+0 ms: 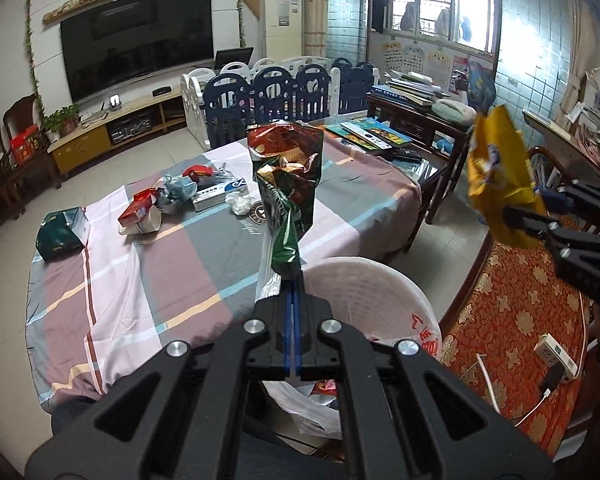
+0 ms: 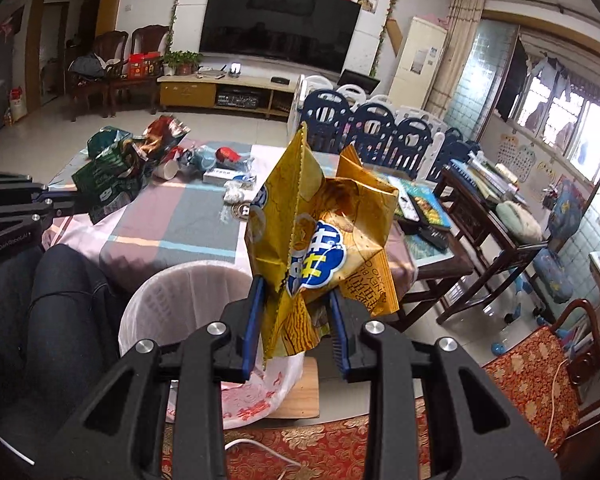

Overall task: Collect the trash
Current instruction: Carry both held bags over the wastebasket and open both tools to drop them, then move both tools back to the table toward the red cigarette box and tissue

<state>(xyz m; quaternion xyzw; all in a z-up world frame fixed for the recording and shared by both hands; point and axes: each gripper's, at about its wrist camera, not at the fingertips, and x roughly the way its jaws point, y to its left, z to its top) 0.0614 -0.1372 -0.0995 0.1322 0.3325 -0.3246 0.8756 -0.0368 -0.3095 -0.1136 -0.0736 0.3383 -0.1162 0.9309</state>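
My left gripper (image 1: pixel 293 280) is shut on the bottom edge of a green and red snack bag (image 1: pixel 288 184), which stands up above the near rim of a white lined trash bin (image 1: pixel 388 292). The same bag (image 2: pixel 116 176) shows at the left of the right wrist view, in the left gripper (image 2: pixel 80 204). My right gripper (image 2: pixel 296 312) is shut on a crumpled yellow chip bag (image 2: pixel 324 224), held above the bin (image 2: pixel 172 300). In the left wrist view that yellow bag (image 1: pixel 496 176) hangs at the right in the right gripper (image 1: pixel 516 216).
A checked tablecloth (image 1: pixel 148 272) covers the table, with several wrappers, a cup (image 1: pixel 180 190) and a green box (image 1: pixel 60 234) at its far side. A person's dark-clad leg (image 2: pixel 60 300) is beside the bin. A red patterned cushion (image 1: pixel 512 320) with a power strip (image 1: pixel 554 354) lies at right.
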